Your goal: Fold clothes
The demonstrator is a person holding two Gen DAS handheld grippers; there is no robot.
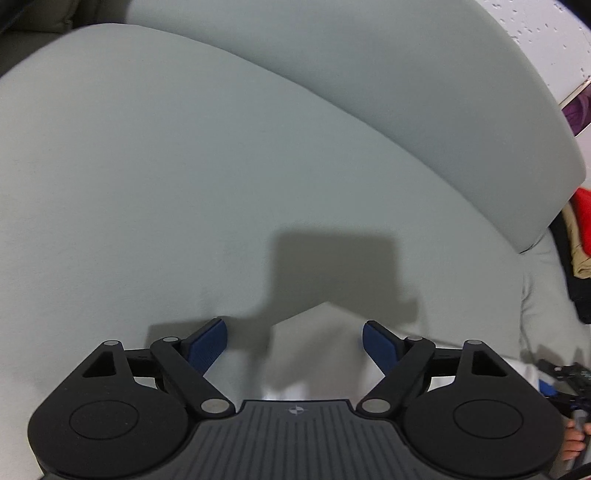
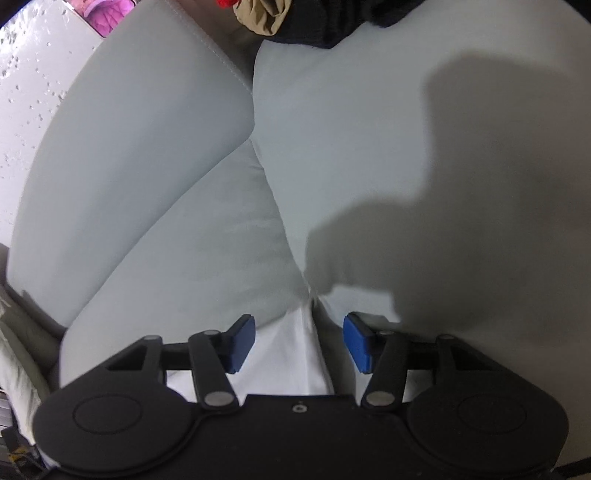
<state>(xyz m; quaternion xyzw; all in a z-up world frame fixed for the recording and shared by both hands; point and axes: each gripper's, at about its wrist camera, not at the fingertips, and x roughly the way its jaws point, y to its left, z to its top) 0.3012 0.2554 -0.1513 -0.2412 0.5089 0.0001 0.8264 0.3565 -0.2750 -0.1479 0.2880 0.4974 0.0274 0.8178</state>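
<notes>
A white garment lies on the pale grey sofa seat, with a pointed corner reaching forward between my fingers. My left gripper is open just above it, its blue pads wide apart. In the right wrist view the same white garment sits under my right gripper, which is also open, its blue pads either side of a raised crease. Neither gripper holds the cloth.
Sofa back cushions rise behind the seat. A pile of red, tan and black clothes lies at the sofa's right end, and the clothes pile shows again ahead. A hand holds the other gripper. A seam between cushions runs forward.
</notes>
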